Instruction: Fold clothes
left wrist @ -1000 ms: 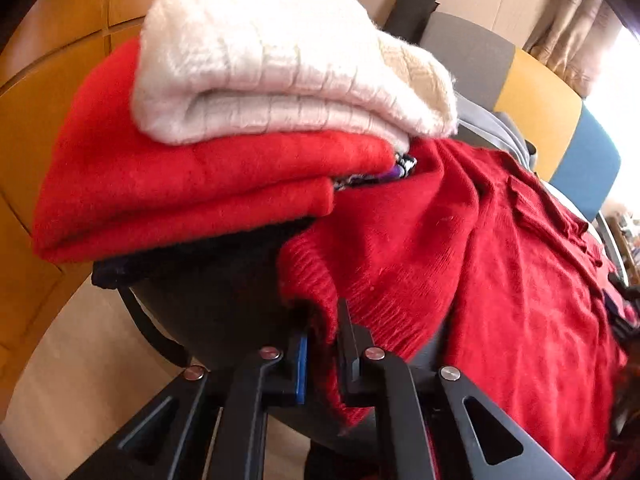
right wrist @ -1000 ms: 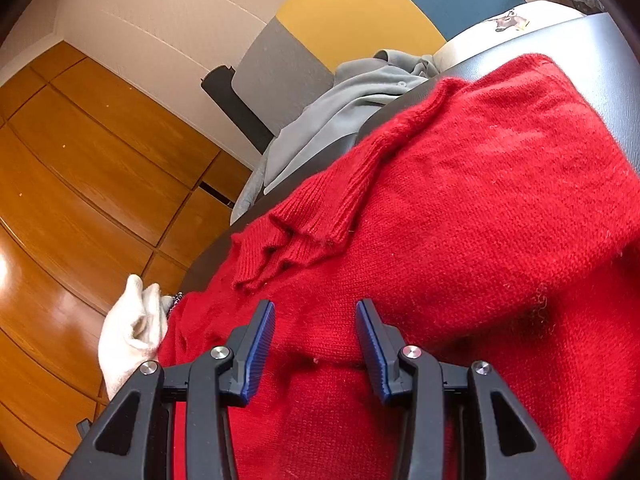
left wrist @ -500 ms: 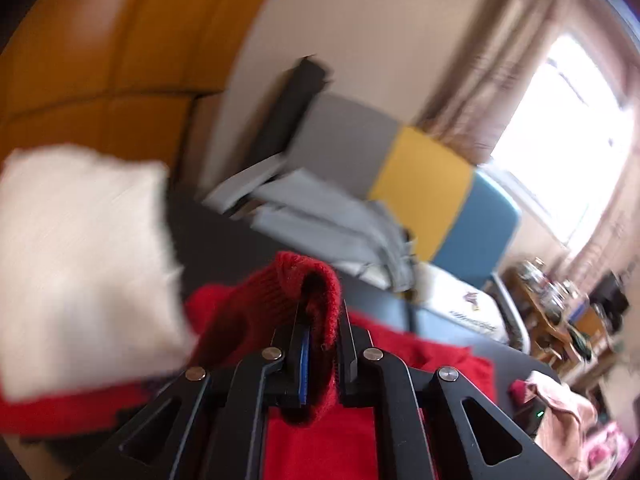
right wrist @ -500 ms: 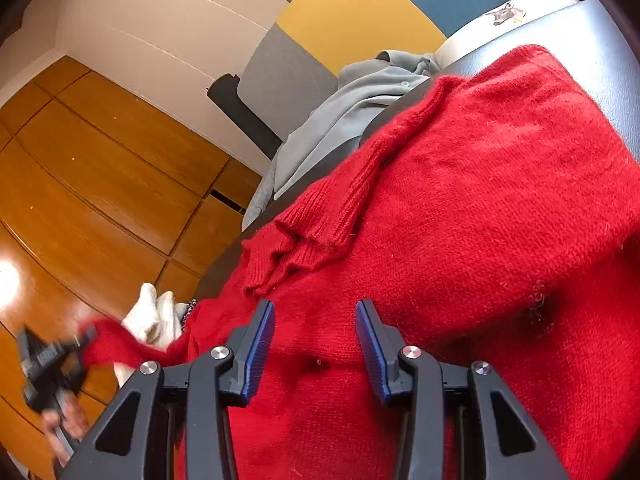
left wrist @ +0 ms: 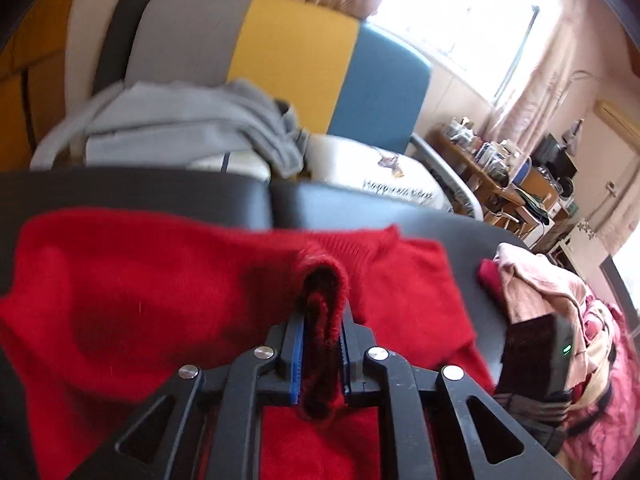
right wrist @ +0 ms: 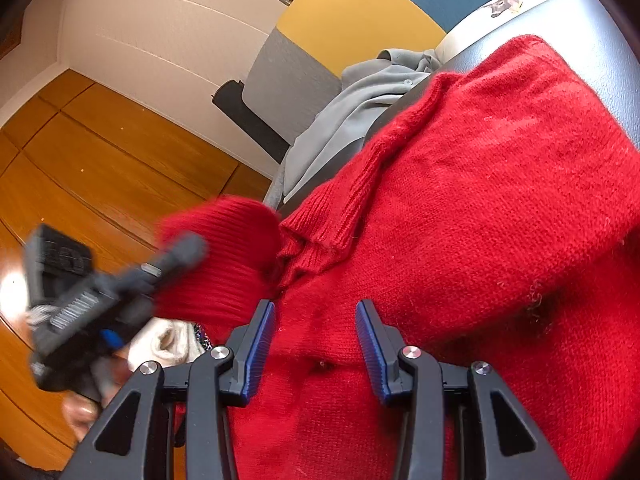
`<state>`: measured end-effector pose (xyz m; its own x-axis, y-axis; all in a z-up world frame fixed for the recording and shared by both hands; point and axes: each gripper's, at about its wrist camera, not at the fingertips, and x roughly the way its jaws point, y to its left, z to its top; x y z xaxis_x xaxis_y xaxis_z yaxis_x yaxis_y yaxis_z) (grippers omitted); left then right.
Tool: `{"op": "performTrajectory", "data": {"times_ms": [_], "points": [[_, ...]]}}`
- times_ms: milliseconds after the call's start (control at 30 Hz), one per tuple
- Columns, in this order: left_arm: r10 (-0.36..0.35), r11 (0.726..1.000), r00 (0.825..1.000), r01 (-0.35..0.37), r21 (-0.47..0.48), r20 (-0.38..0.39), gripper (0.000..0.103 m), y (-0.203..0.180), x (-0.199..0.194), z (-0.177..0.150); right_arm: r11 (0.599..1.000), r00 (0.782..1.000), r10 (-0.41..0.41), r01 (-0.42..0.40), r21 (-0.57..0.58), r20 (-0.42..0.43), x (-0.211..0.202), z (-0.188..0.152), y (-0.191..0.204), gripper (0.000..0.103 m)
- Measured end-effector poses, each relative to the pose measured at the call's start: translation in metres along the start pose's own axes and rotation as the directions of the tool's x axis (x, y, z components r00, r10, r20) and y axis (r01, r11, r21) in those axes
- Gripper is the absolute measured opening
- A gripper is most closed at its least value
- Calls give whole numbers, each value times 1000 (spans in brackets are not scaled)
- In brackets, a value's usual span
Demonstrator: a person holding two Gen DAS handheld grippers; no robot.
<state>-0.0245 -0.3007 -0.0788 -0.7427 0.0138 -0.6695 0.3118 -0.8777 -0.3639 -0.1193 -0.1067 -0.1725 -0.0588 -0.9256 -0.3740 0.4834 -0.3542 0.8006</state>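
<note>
carrying a sleeve (left wrist: 320, 292) of the red sweater (right wrist: 480, 208) over its body on the dark tabletop (left wrist: 360, 208) | left tongs (left wrist: 320, 344) easing apart, cuff between them, risking an early drop | right tongs (right wrist: 316, 340) hovering half open, holding nothing, so the body may be sliding

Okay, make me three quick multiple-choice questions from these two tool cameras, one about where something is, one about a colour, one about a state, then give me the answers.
1. Where does the grey garment lie?
A. beyond the red sweater, by the chair back
B. between the right tool's fingers
C. under the white knit

2. What colour is the chair back's middle panel?
A. green
B. yellow
C. pink

3. What sits between the left tool's fingers?
A. nothing
B. a fold of red sweater
C. the grey garment

Answers:
1 A, the grey garment lies past the red sweater.
2 B, the chair back shows yellow there.
3 B, the left tool has red knit between its opening jaws.
</note>
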Motion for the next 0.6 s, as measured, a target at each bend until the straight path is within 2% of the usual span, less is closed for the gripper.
{"op": "performTrajectory", "data": {"times_ms": [167,300,367,433,467,533,567,600], "points": [[31,993,996,-20,-118,85,38,45,-40,-32,1000,1000,-2,2,2,2,0,1,0,43],[82,975,991,-59,-213,102,45,83,-59,-68,1000,1000,-17,17,6,1,4,2,7,43],[109,968,991,-88,-234,79,45,97,-59,-85,994,993,-107,105,-35,-47,9,4,18,40],[135,960,989,-117,-254,54,45,111,-59,-102,972,972,-223,216,-96,-71,13,4,37,40],[133,958,989,-114,-263,57,45,116,-59,-108,950,954,-292,282,-136,-62,13,3,51,42],[109,957,990,-81,-280,85,45,124,-60,-117,867,918,-395,382,-320,25,14,-11,94,42],[104,957,990,-75,-280,92,45,125,-60,-119,810,902,-426,414,-415,67,17,-19,115,42],[105,959,990,-76,-274,93,45,124,-59,-120,714,877,-466,450,-537,115,26,-34,137,42]]}}
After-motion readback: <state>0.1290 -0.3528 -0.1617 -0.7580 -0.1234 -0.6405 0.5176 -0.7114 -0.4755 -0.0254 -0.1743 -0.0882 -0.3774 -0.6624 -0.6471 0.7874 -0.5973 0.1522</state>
